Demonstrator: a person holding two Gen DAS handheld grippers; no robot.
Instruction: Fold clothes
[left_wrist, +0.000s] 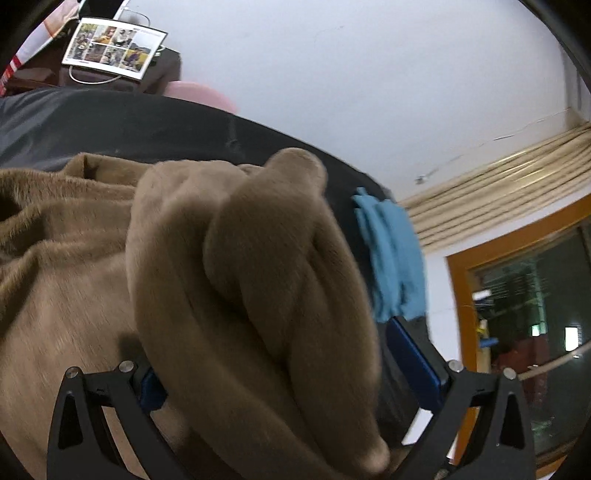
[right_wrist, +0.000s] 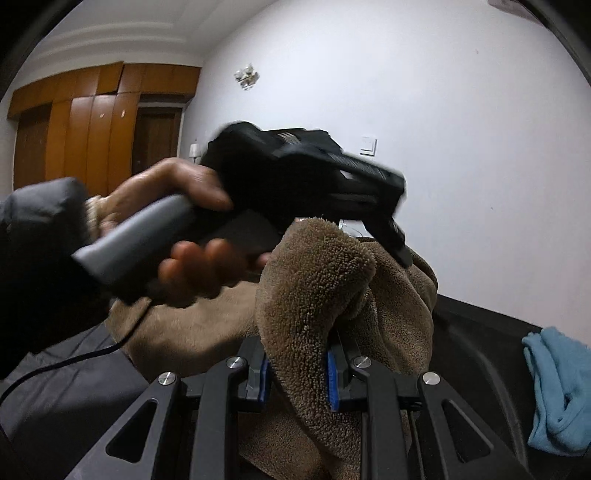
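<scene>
Over the dark bed (left_wrist: 110, 122) both grippers are busy with a brown fleece garment (left_wrist: 240, 266), which lies partly spread on the bed and partly bunched up in the air between them. The right gripper (right_wrist: 295, 373) has its fingers clamped on a thick fold of fleece, blue pads pressed into the pile. The left gripper (left_wrist: 291, 369) has its fingers standing wide, with a fat roll of fleece lying between them; I cannot see the pads pressing on it, so I take it as loose there. In the right view a hand (right_wrist: 177, 206) holds the left gripper's grey handle above the cloth. The garment looks soft, plush and fairly bulky: it should sag and bunch rather than keep a crease, so a hem or corner, pinched through few layers, seems a better hold than the middle. A blue cloth (right_wrist: 557, 387) lies apart on the bed. A sheet of photos (left_wrist: 114, 46) sits beyond; no writing is legible.
</scene>
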